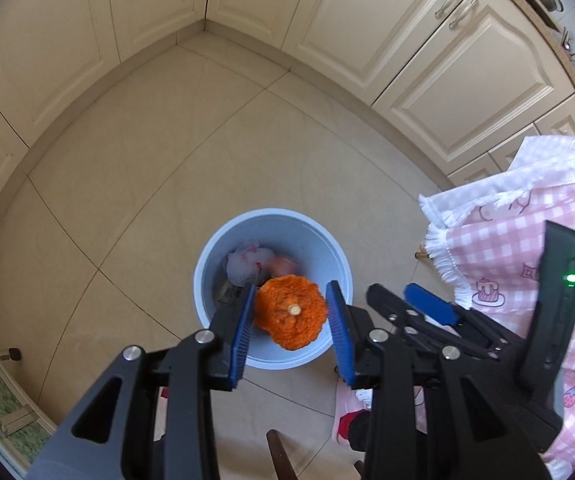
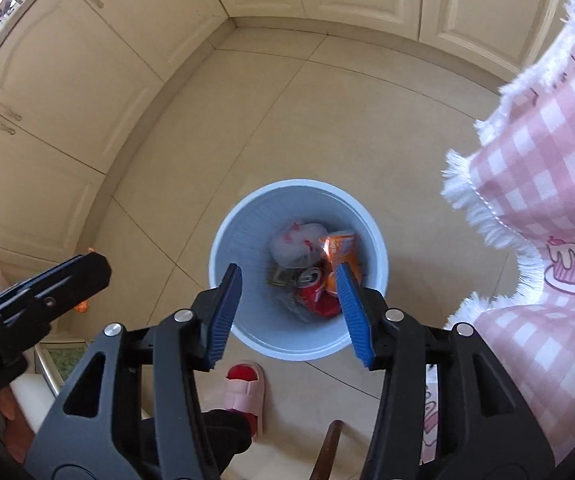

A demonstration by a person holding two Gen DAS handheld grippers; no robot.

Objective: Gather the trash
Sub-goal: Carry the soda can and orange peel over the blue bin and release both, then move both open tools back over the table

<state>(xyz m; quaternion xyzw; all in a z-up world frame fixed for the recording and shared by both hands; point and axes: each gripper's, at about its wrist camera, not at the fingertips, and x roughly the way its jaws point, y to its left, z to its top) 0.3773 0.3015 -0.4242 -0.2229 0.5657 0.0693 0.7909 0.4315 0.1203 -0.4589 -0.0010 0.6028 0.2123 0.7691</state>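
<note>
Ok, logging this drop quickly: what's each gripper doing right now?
Left gripper: open, an orange peel between its fingers above the bin, apparently not gripped.
Right gripper: open, holding nothing.

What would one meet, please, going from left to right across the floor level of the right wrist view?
Left gripper → cream cabinets → blue trash bin → red can → pink checked tablecloth.

Below my two grippers, one pale blue bin (image 2: 223,240) at frame centre holds one crumpled white bag (image 2: 293,244), one red can (image 2: 315,290), one orange snack packet (image 2: 337,250); one orange peel (image 1: 289,312) shows mid-frame, one pink slipper (image 2: 245,394) at the bottom.
</note>
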